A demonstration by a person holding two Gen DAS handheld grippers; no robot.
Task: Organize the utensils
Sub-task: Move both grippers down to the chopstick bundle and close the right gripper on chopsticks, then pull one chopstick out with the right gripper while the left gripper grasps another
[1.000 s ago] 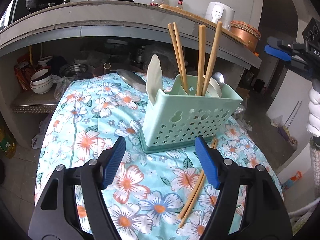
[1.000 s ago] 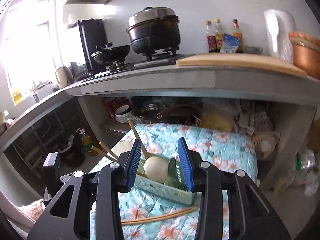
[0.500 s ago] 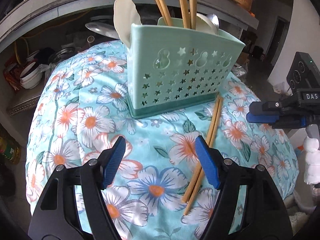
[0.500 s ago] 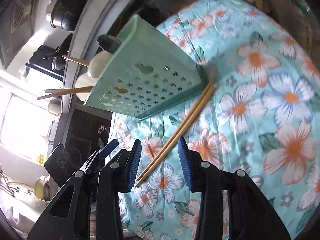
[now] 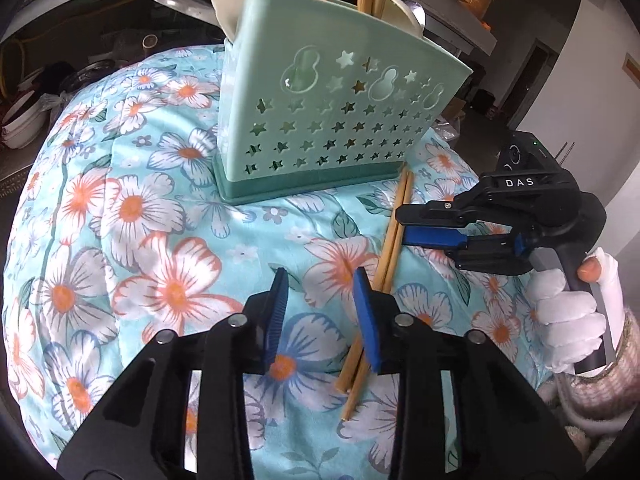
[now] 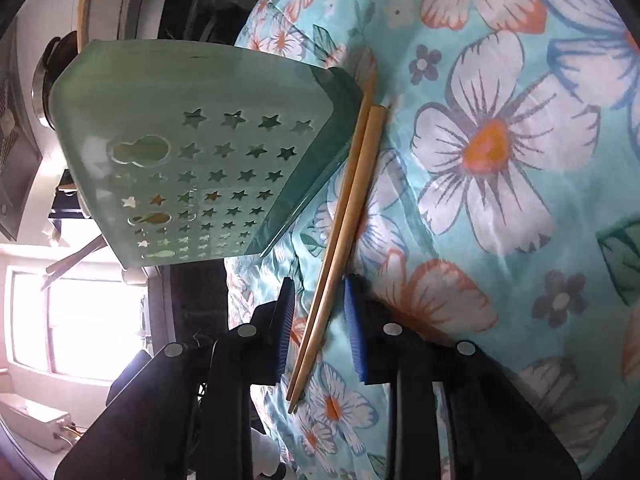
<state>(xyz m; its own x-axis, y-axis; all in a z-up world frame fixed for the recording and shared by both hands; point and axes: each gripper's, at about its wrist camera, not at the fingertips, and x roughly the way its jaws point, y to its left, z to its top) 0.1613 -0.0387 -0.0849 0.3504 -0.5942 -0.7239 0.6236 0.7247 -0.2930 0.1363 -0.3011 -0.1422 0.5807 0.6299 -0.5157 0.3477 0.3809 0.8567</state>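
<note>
Right wrist view shows the right gripper (image 6: 318,326) closing around, not yet pinching, two loose wooden chopsticks (image 6: 344,216) at six o'clock of the pale-green star-punched plastic holder (image 6: 192,148), so it should likely pinch both sticks squarely together.

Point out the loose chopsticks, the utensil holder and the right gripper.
loose chopsticks (image 6: 340,236): right wrist view, mid shaft.
utensil holder (image 5: 320,120): left wrist view, perforated front wall.
right gripper (image 6: 320,308): right wrist view, between closing fingertips.
</note>
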